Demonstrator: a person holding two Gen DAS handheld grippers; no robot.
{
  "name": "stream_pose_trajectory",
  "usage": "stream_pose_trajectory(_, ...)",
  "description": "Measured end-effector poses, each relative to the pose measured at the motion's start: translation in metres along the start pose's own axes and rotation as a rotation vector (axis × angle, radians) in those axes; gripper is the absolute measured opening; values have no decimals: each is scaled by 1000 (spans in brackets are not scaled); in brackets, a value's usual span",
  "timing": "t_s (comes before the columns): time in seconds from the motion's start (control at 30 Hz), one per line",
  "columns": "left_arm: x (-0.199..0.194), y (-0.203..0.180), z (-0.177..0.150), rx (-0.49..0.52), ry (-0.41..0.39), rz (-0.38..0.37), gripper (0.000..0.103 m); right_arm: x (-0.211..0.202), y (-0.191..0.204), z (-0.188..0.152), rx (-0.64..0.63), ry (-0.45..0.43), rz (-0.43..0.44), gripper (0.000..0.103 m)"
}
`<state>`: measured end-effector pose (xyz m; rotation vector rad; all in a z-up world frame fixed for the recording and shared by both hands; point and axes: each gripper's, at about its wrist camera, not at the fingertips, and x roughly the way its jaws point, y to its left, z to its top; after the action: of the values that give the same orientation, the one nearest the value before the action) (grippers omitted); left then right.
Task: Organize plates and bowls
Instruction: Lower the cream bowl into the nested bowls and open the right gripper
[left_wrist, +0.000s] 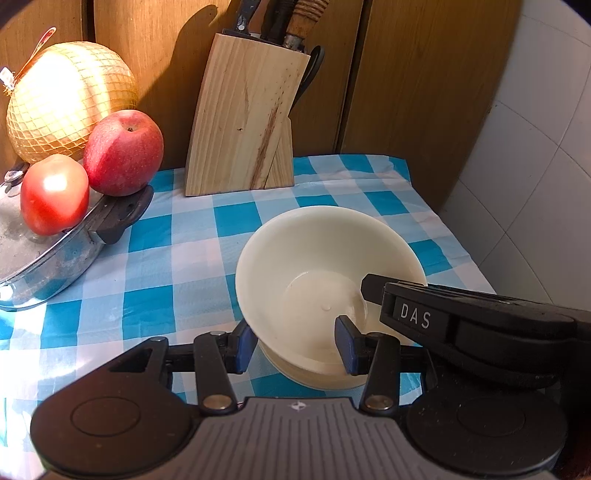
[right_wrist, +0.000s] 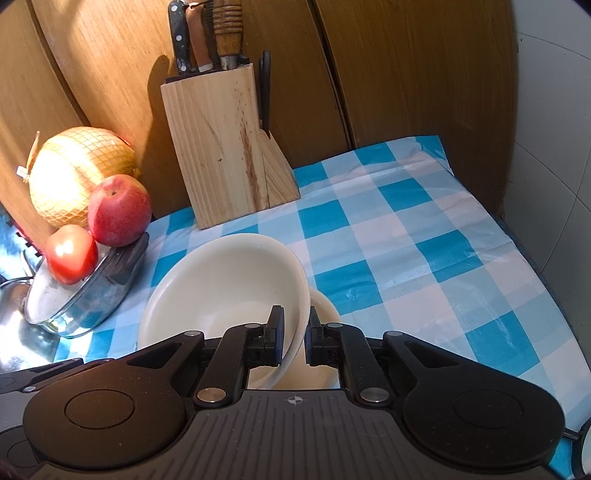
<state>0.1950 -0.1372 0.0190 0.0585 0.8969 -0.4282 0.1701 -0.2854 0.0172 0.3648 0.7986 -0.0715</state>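
Wooden knife block (left_wrist: 243, 114) against wood panelling, netted pomelo (left_wrist: 68, 99), apple (left_wrist: 123, 151), tomato (left_wrist: 55, 194), lidded steel pot (left_wrist: 55, 258), checked tablecloth (left_wrist: 184, 240)

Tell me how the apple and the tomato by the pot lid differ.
The apple is bigger, dark red with pale speckles and a stem dimple; the tomato is smaller, smooth and orange-red. The apple rests by the lid's black handle, against the netted melon; the tomato sits nearer the camera. Both lie on the pot lid.

A home kitchen: knife block (left_wrist: 242, 114), pot (left_wrist: 55, 254), fruit, checkered tablecloth (right_wrist: 406, 236).

Two bowls (right_wrist: 229, 284), one apple (right_wrist: 119, 210), one tomato (right_wrist: 71, 254)
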Motion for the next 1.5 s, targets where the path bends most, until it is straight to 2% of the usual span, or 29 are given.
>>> stream_pose_trajectory(0.73, 7, 0, 3, 17, -6, 14, 38, 4, 2, 2, -15, -6, -13, 17)
stream_pose_trajectory(1.23, 8, 9, 4, -3, -7, 26, 38, -7, -5, -2, -47, -40, -65, 28)
stream_pose_trajectory(1.33, 8, 13, 3, -14, -3, 31, 38, -11, -9, -4, -54, -55, -94, 38)
stream_pose_trajectory(1.5, 13, 16, 0, -26, 20, 24, 39, -1, -22, -8, -8, -7, -94, 39)
